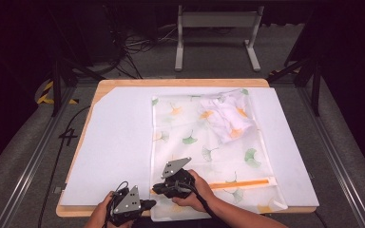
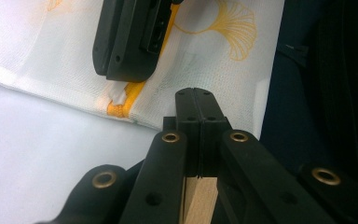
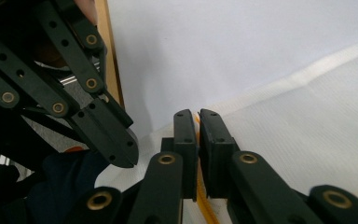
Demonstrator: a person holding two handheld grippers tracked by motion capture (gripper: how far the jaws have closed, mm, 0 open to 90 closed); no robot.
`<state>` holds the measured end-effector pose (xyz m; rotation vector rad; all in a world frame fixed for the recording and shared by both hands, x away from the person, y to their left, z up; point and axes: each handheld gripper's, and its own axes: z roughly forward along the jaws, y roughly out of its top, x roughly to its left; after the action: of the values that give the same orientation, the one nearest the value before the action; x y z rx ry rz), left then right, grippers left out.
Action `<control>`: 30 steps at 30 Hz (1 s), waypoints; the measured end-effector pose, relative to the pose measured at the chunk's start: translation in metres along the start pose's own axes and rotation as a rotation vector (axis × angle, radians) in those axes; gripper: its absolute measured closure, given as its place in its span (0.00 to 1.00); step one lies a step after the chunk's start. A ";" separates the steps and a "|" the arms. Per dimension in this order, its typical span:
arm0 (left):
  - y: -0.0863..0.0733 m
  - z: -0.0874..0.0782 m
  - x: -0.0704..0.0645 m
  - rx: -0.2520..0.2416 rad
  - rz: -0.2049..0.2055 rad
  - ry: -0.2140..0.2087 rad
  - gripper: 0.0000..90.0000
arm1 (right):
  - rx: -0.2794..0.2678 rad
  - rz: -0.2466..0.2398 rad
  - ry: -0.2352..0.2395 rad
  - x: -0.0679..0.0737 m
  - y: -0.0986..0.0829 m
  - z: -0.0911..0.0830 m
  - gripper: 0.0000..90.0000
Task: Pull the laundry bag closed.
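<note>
At the near table edge, the left gripper (image 1: 147, 204) is seen with jaws pressed together, holding nothing, at the corner of the mesh laundry bag (image 1: 209, 156). Just beyond, the right gripper (image 1: 158, 189) is pinched on the orange zipper (image 3: 197, 122) at its left end. The bag corner should be pinned by the left gripper while the zipper is drawn steadily along its track. Farther off, a folded garment (image 1: 228, 116) lies inside the bag.
</note>
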<state>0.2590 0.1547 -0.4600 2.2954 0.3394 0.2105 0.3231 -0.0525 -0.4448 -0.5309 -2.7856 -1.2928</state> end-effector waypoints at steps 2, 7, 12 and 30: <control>0.000 0.000 0.000 0.001 0.003 0.001 1.00 | 0.002 -0.004 0.002 0.000 0.001 0.000 0.99; 0.001 0.000 0.000 0.003 0.006 0.002 1.00 | -0.002 0.017 0.014 -0.003 0.004 0.002 1.00; 0.001 0.000 0.000 0.006 0.009 0.002 1.00 | -0.006 0.035 0.018 -0.004 0.005 0.005 0.95; 0.003 0.000 -0.001 0.025 0.024 0.008 1.00 | 0.007 0.057 0.059 -0.009 0.007 0.005 1.00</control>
<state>0.2581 0.1527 -0.4580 2.3244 0.3206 0.2294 0.3344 -0.0477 -0.4443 -0.5578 -2.7058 -1.2663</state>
